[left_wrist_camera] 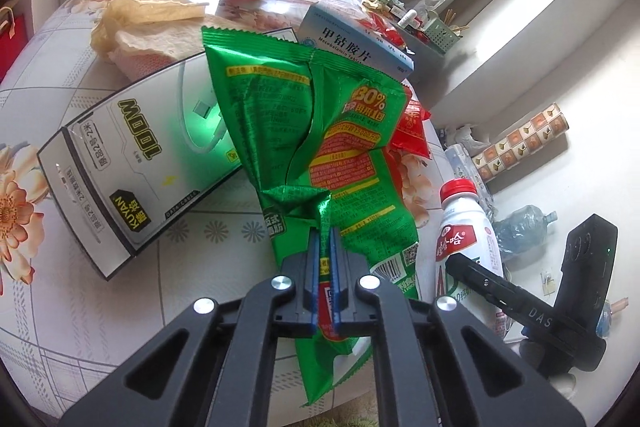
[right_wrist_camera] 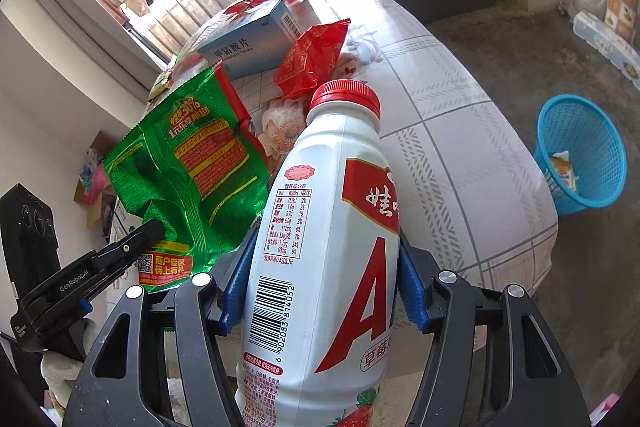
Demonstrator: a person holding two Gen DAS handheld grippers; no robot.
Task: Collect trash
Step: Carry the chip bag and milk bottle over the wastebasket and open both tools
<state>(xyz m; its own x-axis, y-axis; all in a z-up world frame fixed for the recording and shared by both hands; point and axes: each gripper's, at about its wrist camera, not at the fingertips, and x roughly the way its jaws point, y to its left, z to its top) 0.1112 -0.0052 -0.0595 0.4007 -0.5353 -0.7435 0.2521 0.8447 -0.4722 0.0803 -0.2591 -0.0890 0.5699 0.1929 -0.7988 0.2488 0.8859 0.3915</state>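
Observation:
A crumpled green snack wrapper [left_wrist_camera: 320,131] hangs above the table, its lower fold pinched between the blue pads of my left gripper [left_wrist_camera: 325,247], which is shut on it. The same wrapper [right_wrist_camera: 192,167] shows at the left of the right wrist view, held by the left gripper [right_wrist_camera: 154,227]. My right gripper [right_wrist_camera: 324,267] is shut on a white drink bottle [right_wrist_camera: 320,267] with a red cap; both blue pads press its sides. That bottle [left_wrist_camera: 468,227] and the right gripper's black body [left_wrist_camera: 520,299] appear at the right of the left wrist view.
A flowered tablecloth [right_wrist_camera: 460,147] covers the table. On it lie a red wrapper [right_wrist_camera: 314,55], a blue-and-white medicine box [left_wrist_camera: 356,43], a white cable box [left_wrist_camera: 132,163] and crumpled paper [left_wrist_camera: 140,23]. A blue mesh basket [right_wrist_camera: 580,155] stands on the floor at the right.

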